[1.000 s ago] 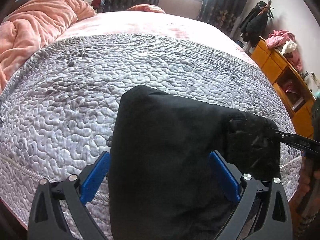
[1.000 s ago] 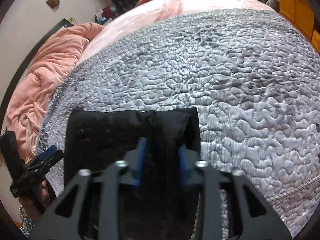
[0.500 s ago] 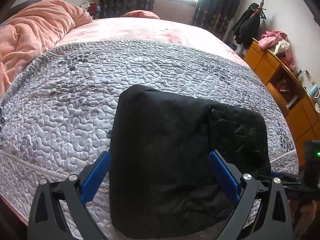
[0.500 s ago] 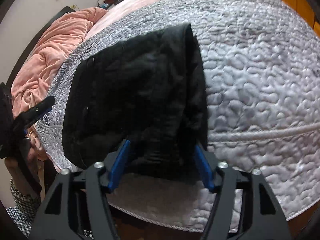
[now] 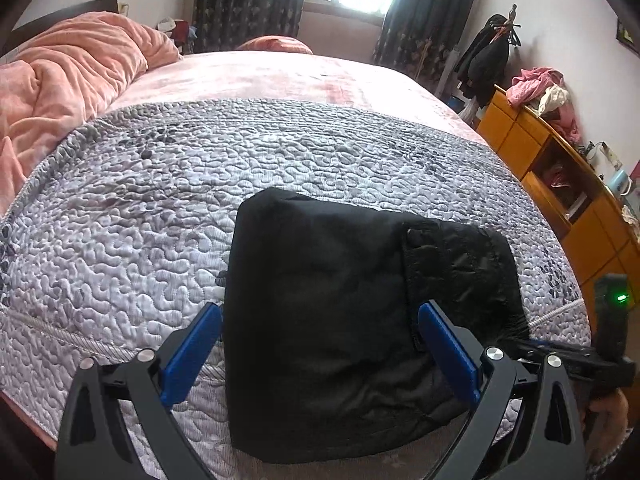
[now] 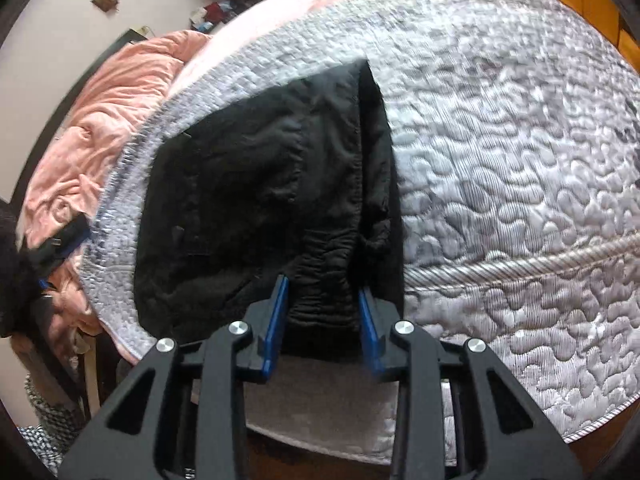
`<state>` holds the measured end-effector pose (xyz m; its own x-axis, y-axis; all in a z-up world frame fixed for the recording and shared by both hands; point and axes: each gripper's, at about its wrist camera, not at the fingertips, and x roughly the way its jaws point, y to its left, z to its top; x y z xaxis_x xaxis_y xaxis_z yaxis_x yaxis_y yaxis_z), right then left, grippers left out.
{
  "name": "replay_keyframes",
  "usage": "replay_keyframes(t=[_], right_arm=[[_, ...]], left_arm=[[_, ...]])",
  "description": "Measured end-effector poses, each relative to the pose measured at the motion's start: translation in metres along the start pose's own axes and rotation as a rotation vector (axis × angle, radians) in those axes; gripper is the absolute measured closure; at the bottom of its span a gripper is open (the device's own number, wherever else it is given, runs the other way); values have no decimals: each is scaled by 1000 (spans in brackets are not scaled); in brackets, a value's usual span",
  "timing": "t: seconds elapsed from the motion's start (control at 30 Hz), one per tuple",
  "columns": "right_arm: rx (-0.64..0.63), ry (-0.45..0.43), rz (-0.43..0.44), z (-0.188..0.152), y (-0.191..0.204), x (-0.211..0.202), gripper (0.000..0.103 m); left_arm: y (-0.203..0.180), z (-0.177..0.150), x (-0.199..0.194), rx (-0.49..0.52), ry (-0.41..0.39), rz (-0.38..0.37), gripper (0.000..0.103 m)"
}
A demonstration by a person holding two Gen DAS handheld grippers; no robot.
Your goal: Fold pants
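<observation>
Left gripper (image 5: 320, 344): jaws spread wide, grasping nothing, straddling the folded black pants (image 5: 352, 320). Right gripper (image 6: 322, 320): clenched on the pants' (image 6: 256, 200) gathered waistband edge. Pants lie at the quilt's (image 5: 160, 200) near edge, long axis roughly along that edge.

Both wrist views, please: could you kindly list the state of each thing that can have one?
Folded black fabric pants: folded into a compact bundle, lying on the grey quilted bedspread near its edge.
Left gripper: open, blue-padded fingers wide apart astride the bundle.
Right gripper: fingers closing in on the gathered waistband; grip uncertain.
Dark window curtains: drawn apart.
</observation>
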<state>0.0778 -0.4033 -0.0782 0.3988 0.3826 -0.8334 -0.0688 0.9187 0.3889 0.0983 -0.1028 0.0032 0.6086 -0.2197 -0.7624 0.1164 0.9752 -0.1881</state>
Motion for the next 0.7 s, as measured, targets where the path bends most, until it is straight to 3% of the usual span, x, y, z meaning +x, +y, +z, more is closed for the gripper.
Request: replay_keyframes(t=[0.13,0.57,0.7], right_arm=[[26,25,-8,-5,-4,22,71],[-9,42,-39,-2,11,20,70],[10,65,-26,1,10,30,69]], left_arm=[[-1,0,-2,-6,-1,-4,4],[-7,-3,-4,10,-2,0,4],[0,-10,10,6,38,33,4]])
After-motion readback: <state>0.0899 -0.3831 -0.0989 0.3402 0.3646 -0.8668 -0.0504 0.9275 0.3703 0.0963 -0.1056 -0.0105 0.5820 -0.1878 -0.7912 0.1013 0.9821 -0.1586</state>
